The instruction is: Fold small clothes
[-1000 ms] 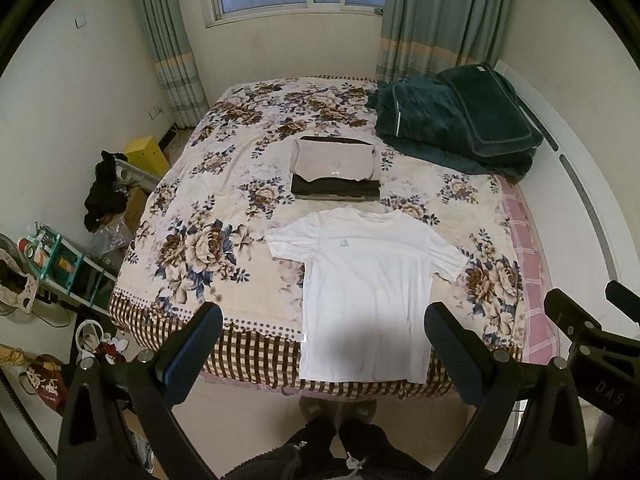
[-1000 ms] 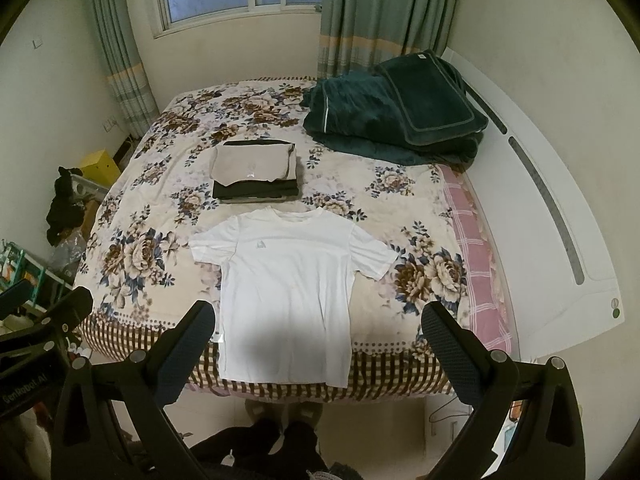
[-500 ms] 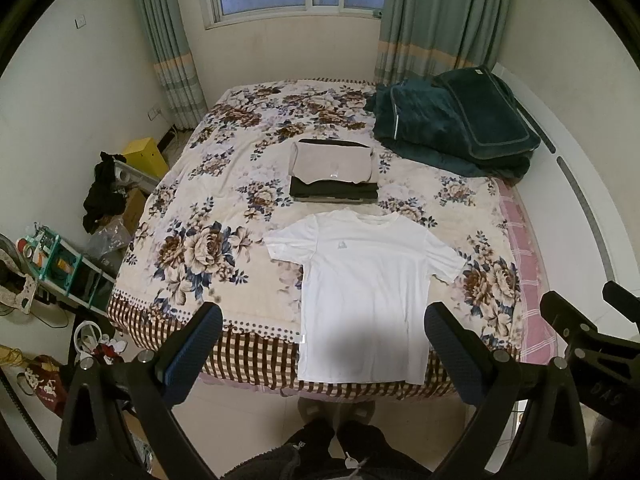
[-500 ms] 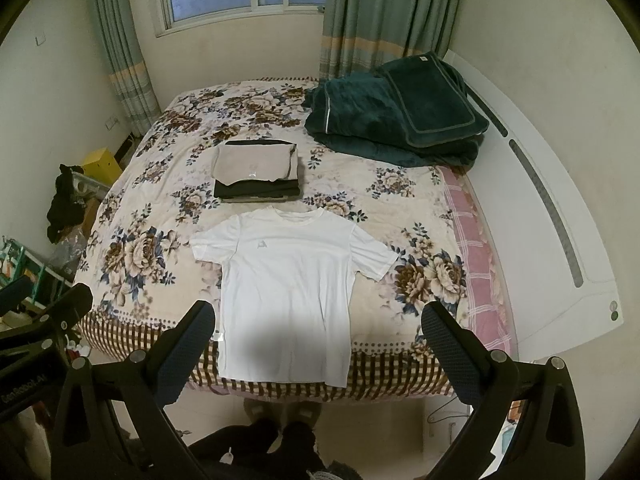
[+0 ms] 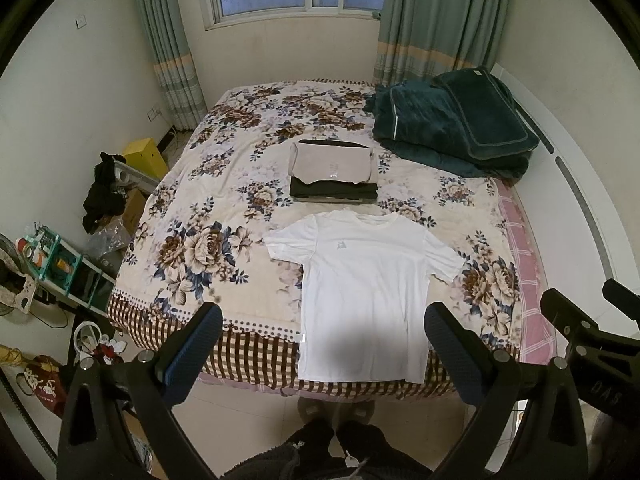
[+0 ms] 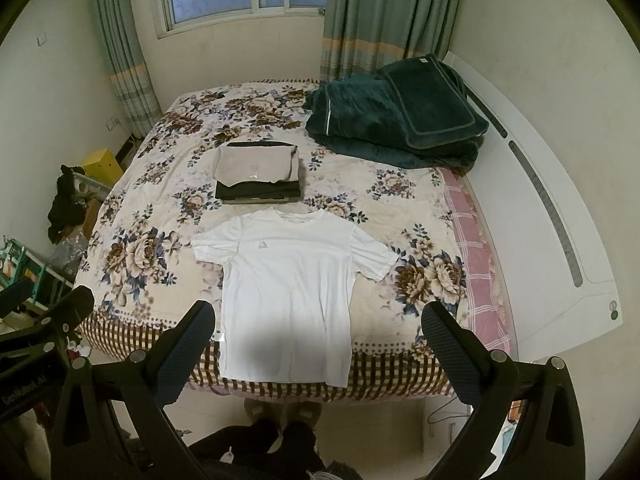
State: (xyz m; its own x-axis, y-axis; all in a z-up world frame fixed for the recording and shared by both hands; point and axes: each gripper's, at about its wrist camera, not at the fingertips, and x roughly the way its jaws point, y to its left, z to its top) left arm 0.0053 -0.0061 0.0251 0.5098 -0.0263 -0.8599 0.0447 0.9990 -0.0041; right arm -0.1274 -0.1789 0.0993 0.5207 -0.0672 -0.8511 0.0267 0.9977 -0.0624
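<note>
"DAS" on right gripper [image 5: 592, 344], "GenRobot.AI" on left gripper [image 6: 36, 344]

The small grey mark on the white T-shirt [image 5: 362, 292] was too small to read. Dark garments under the folded beige top [image 5: 332, 165] showed only their edges (how many was unclear). The person's legs [image 6: 276, 446] ran off the bottom edge.

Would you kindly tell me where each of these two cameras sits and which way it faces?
Left wrist view: on the left tongs, held before the bed's foot, facing the white T-shirt; its open fingers, the right tongs and the person's legs show.
Right wrist view: on the right tongs, same heading, set further right; its open fingers, the left tongs and the legs show.
Both share the T-shirt, folded stack and green blanket.
</note>
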